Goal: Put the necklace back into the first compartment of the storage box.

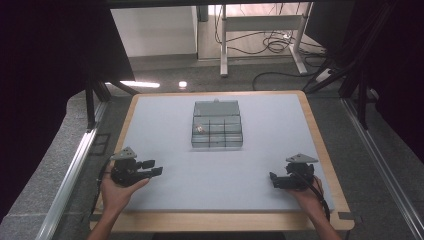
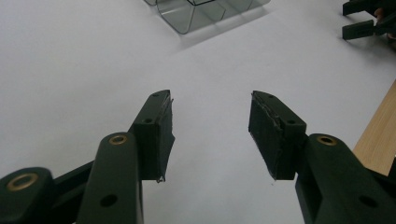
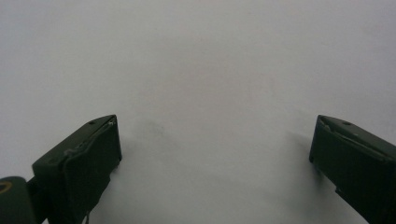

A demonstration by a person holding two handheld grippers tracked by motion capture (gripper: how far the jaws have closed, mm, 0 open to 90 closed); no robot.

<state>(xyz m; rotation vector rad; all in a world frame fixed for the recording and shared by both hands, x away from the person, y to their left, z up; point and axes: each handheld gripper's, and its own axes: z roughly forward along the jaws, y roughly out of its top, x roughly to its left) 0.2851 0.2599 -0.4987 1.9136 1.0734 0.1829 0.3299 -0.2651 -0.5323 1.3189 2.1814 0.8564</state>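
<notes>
Two hand-held black two-jaw grippers rest low at the near corners of a pale grey table mat (image 1: 165,190), both with jaws spread apart and holding nothing. The left gripper (image 1: 156,167) points inward and slightly ahead; the right gripper (image 1: 272,180) points inward toward it. Between and well ahead of the two stands the clear smoky-grey plastic compartment box (image 1: 217,132), its hinged lid (image 1: 216,108) raised at the far side, its dividers running front to back and side to side, its long axis crossing the line between the grippers. A small pale object (image 1: 199,129) lies in a left-hand compartment, too small to identify. By the look of it the left gripper sits slightly nearer that compartment, so a reach forward and to its right would probably fall to that hand.

The left gripper view shows the box's rounded near corner (image 2: 187,18) ahead of its own open jaws, with the right gripper's jaw tips (image 2: 357,21) at the far right and the wooden table edge (image 2: 378,135) beside them. The right gripper view shows wide-set jaws over bare mat (image 3: 210,70).
</notes>
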